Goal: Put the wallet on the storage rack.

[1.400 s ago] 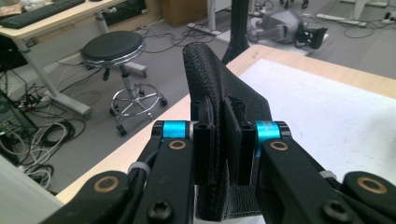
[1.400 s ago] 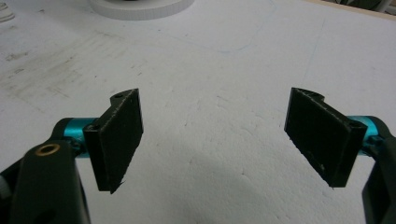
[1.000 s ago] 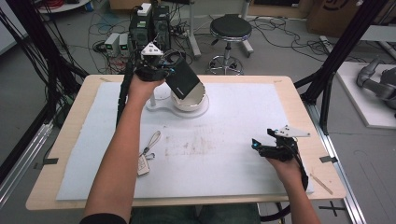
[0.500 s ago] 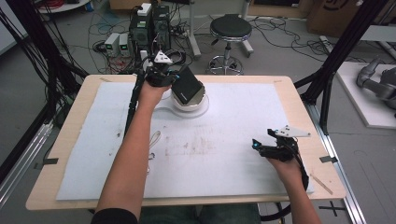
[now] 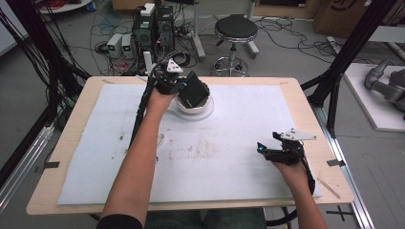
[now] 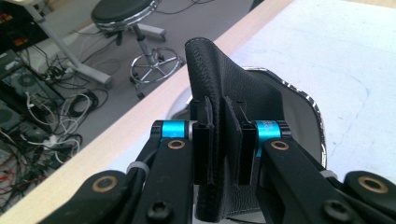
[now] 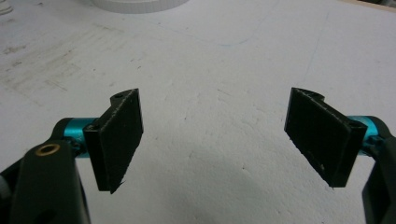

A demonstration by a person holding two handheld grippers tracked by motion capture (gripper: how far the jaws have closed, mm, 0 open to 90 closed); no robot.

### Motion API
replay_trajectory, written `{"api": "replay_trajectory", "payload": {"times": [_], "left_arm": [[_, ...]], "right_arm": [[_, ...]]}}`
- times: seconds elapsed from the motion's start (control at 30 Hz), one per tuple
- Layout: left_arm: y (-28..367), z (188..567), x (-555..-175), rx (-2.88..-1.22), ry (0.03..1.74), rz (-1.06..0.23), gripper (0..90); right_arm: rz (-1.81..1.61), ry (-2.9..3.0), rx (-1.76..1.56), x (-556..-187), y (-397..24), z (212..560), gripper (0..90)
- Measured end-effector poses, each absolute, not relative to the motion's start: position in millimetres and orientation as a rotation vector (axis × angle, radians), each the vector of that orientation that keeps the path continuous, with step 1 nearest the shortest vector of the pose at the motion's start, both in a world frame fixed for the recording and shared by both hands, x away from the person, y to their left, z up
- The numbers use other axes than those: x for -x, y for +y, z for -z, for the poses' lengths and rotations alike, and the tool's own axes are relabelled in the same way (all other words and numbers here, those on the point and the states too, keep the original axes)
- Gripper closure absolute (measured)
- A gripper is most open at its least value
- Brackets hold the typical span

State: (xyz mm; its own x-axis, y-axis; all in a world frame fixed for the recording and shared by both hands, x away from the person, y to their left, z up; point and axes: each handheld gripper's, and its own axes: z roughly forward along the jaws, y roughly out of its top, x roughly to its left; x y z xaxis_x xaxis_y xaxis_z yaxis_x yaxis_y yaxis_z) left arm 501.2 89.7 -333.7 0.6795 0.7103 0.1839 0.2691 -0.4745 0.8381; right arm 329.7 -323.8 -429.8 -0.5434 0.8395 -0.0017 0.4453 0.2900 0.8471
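My left gripper (image 5: 183,88) is at the far middle of the table, shut on a black leather pouch (image 5: 196,91). It holds the pouch tilted just above a round white dish (image 5: 204,110) with a shiny rim. In the left gripper view the two pads (image 6: 203,149) squeeze a fold of the pouch (image 6: 219,79), with the dish's rim (image 6: 314,116) behind it. My right gripper (image 5: 265,150) rests low over the mat at the right, open. The right gripper view shows its jaws (image 7: 217,135) wide apart with bare mat between them.
A white mat (image 5: 239,124) with faint smudges covers the wooden table (image 5: 76,109). A small white cord (image 5: 160,140) lies beside the left forearm. Beyond the far edge are a stool (image 5: 235,28), computer boxes and cables. Black frame posts stand at both sides.
The left hand has carried the pouch to the right and downward, from beside the dish to just over it. The right hand has stayed where it was.
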Motion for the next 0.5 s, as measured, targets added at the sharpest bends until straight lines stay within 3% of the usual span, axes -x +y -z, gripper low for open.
{"api": "replay_trajectory", "payload": {"times": [0.17, 0.27, 0.3, 0.37, 0.5], "left_arm": [[89.7, 339.8, -501.3, -2.031, 0.787, -0.660, 77.8], [91.2, 338.5, -500.8, -2.019, 0.806, -0.673, 60.0], [92.1, 337.4, -500.3, -2.010, 0.816, -0.673, 60.0], [93.9, 333.8, -497.6, -1.988, 0.839, -0.664, 45.7], [95.0, 328.4, -491.0, -1.976, 0.818, -0.663, 37.4]], "right_arm": [[-1.166, 2.114, -1.148, -329.5, -323.9, 429.8, 19.7], [-1.166, 2.115, -1.149, -329.7, -324.2, 429.9, 19.7], [-1.166, 2.115, -1.149, -329.7, -324.2, 429.9, 19.7], [-1.169, 2.117, -1.152, -330.2, -323.7, 429.8, 19.7], [-1.168, 2.115, -1.138, -331.3, -322.5, 429.4, 19.6]]}}
